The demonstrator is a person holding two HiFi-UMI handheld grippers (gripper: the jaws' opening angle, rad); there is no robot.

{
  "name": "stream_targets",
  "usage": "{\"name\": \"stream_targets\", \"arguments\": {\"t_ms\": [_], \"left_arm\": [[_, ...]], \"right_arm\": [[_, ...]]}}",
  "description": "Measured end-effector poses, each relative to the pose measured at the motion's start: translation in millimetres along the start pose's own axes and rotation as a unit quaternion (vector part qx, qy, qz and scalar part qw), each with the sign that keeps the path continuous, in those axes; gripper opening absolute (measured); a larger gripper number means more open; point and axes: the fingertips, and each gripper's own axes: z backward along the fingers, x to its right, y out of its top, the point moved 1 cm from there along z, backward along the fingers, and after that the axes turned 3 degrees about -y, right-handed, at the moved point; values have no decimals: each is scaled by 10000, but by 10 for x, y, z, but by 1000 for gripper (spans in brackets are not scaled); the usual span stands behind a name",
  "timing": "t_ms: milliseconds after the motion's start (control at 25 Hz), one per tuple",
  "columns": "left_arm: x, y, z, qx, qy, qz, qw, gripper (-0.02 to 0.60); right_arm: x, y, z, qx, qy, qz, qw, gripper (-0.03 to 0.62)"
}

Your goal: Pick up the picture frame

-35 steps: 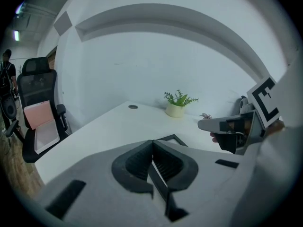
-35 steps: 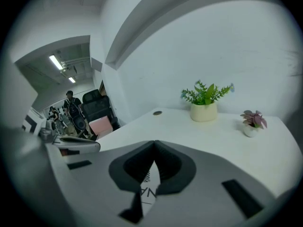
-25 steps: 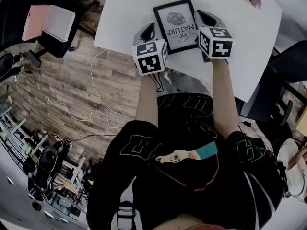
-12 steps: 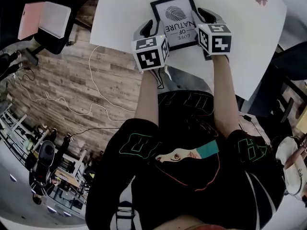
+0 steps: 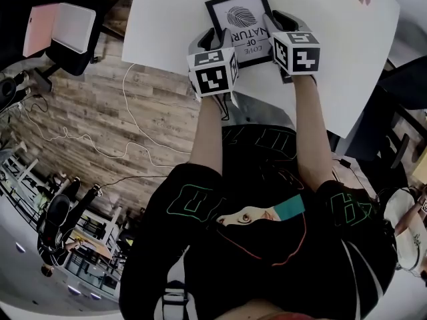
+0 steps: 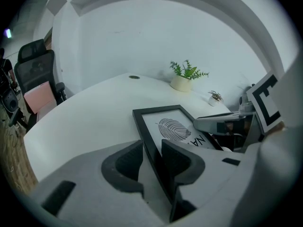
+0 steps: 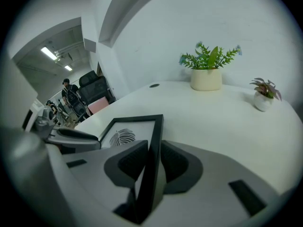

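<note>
White table (image 5: 333,59): picture frame (image 5: 240,22) flat at near edge, centre. Far side: potted plant (image 7: 207,79), small plant (image 7: 264,96) to its right.

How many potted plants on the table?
2. A green plant at the far edge, and a small pink-leaved plant to its right. None look hidden.

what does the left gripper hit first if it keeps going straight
The frame: its left rail already sits between the left gripper's jaws, which have just been opening. Going on would drive the rail deeper in; the tips probably meet the table soon after, though depth is unclear.
</note>
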Motion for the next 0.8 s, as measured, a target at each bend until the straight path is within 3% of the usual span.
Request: {"name": "stream_targets", "arguments": {"t_ms": [160,560,800], "left_arm": [[41,-29,-4,7,-35,80,10000,126],[-28,10,16,16,-91,648,9979,83],[-34,212,112,274,-47,442,9986,74]], "right_arm": [[5,-37,27,4,-108,-26,9999,83],[5,-35,40,-34,-196,-797,9966,72],[-31,79,146,249,-245,-866,9956,71]]}}
